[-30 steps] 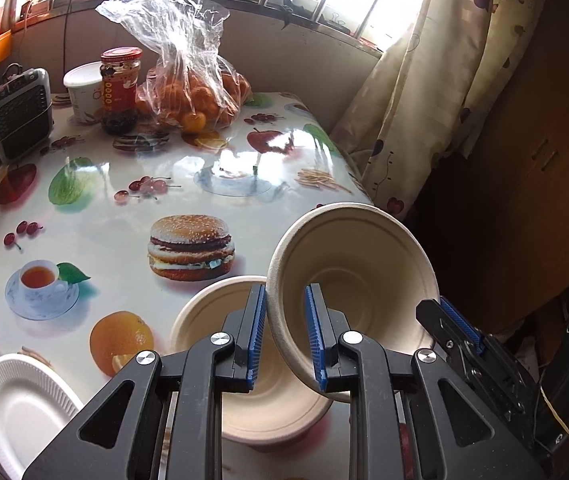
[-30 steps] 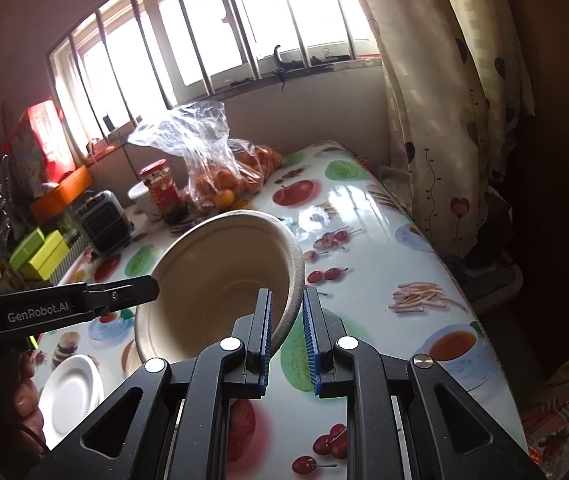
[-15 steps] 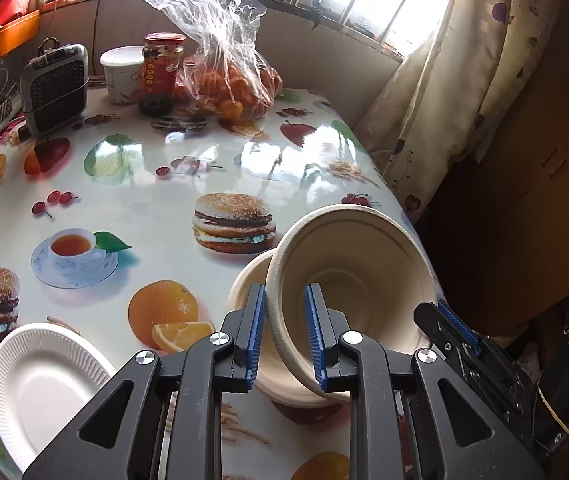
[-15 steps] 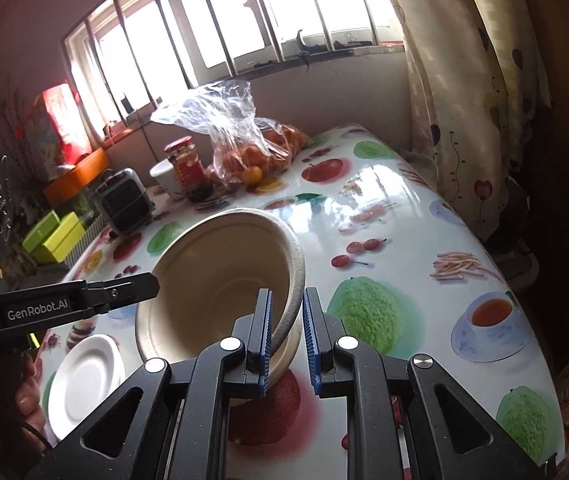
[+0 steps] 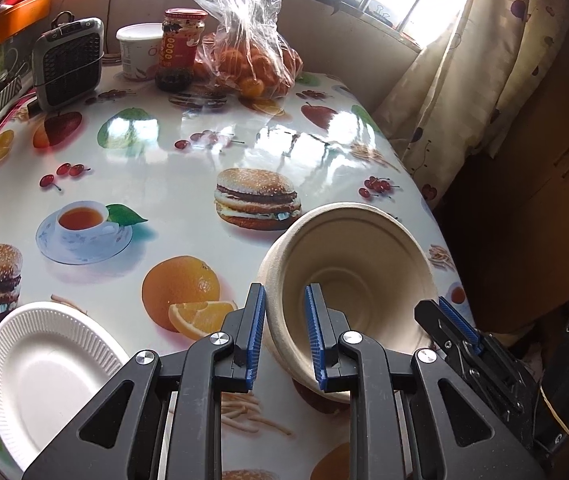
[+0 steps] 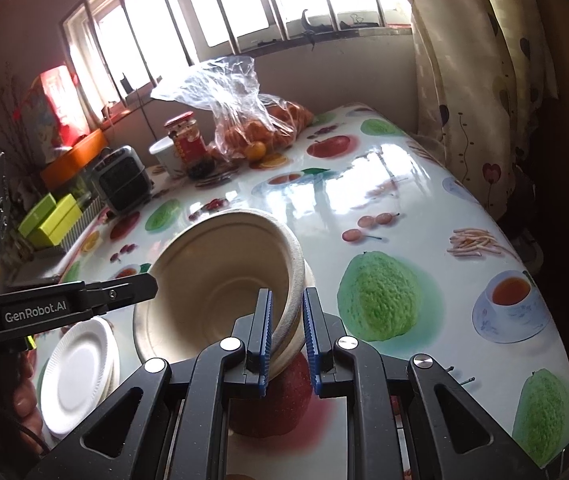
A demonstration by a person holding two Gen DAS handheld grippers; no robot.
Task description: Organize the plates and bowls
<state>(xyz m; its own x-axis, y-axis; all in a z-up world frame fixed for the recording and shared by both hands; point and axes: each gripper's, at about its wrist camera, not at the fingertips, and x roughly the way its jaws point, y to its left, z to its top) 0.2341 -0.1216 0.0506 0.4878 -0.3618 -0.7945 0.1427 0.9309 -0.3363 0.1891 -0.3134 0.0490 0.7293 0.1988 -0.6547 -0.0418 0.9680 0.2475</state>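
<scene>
A beige paper bowl [image 5: 356, 280] is tilted and sits nested in a second beige bowl on the table's right side. My left gripper [image 5: 282, 334] is shut on the bowl's left rim. My right gripper [image 6: 287, 332] is shut on the opposite rim of the same bowl [image 6: 220, 280]; the lower bowl's edge [image 6: 298, 336] shows under it. The right gripper's blue-padded fingers [image 5: 456, 324] show at the bowl's right in the left wrist view. A white paper plate [image 5: 48, 364] lies at the near left; in the right wrist view it is a small stack [image 6: 80, 376].
At the table's far end stand a bag of oranges [image 5: 252, 56], a red-lidded jar [image 5: 180, 44], a white tub [image 5: 136, 52] and a small grey heater [image 5: 68, 64]. A curtain [image 5: 456, 80] and wooden cabinet [image 5: 544, 160] are on the right.
Both grippers have lowered the beige bowl into the second bowl on the table. The view has pulled back toward the near edge, so the white plate shows more.
</scene>
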